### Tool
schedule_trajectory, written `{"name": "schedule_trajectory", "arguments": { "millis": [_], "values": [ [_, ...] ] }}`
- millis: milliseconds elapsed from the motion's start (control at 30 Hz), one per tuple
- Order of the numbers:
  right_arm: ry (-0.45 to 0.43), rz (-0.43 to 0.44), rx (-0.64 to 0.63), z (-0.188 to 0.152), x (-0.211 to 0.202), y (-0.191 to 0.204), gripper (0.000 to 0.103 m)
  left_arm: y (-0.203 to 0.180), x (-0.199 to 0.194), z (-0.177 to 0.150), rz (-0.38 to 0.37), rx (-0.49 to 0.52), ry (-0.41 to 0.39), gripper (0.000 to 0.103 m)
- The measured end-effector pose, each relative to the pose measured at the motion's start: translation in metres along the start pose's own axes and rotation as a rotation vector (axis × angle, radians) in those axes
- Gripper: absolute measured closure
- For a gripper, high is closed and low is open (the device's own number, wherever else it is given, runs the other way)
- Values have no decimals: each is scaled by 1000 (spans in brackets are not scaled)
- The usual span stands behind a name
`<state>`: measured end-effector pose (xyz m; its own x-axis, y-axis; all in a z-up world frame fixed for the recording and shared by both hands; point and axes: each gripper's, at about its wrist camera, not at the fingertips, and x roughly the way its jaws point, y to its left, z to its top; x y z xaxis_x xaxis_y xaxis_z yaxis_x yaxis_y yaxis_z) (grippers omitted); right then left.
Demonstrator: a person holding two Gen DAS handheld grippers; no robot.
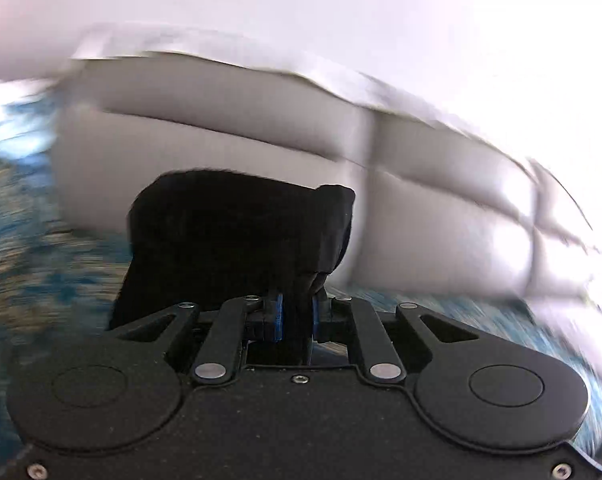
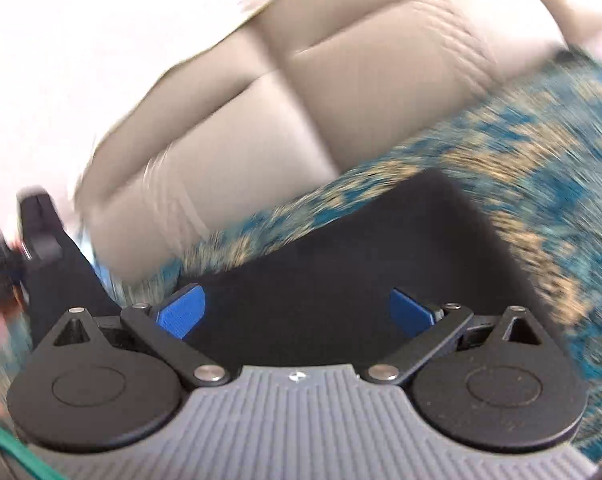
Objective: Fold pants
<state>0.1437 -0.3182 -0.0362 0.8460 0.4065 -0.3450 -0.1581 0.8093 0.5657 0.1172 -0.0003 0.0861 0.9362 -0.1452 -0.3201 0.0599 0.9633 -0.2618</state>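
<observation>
Left wrist view, left tool (image 1: 297, 316) clenched on a bunch of black pants (image 1: 237, 240), raised before a pale sofa (image 1: 241, 120), right wrist view, right tool (image 2: 295, 312) released, pants (image 2: 361, 264) spread on patterned rug (image 2: 541, 152).

This looks like a living room in a home. A pale beige sofa (image 2: 285, 92) with stitched, cushioned panels fills much of both views, standing against a plain white wall (image 1: 301, 4). In front of it the floor is covered by a rug (image 2: 541, 168) patterned in teal blue and tan, its pile blurred in both views, and the black pants (image 2: 341, 264) lie spread on that rug rather than on any work surface.
</observation>
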Motion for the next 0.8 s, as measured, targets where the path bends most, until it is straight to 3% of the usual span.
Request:
{"name": "schedule_trajectory", "arguments": {
  "millis": [67, 133, 200, 267, 400, 533, 667, 800],
  "values": [
    [-27, 18, 137, 7, -9, -26, 0, -44, 22, -15, -67, 84, 64, 91],
    [-48, 22, 229, 10, -18, -46, 0, -84, 50, -35, -147, 152, 203, 86],
    [-70, 1, 249, 12, -26, -57, 0, -108, 79, -54, -226, 173, 417, 75],
    [-76, -35, 217, 13, -31, -60, 0, -111, 92, -65, -285, 125, 533, 72],
    [-58, -102, 91, 4, -36, -55, 0, -89, 79, -58, -326, 53, 520, 55],
    [-22, -152, -63, -12, -32, -39, 0, -63, 51, -45, -311, 84, 449, 50],
    [-11, -139, -196, -29, -31, -17, 0, -38, 32, -38, -197, 112, 372, 49],
    [6, -137, -238, -40, -22, -4, 1, -22, 36, -51, -27, 170, 351, 59]
  ]
}}
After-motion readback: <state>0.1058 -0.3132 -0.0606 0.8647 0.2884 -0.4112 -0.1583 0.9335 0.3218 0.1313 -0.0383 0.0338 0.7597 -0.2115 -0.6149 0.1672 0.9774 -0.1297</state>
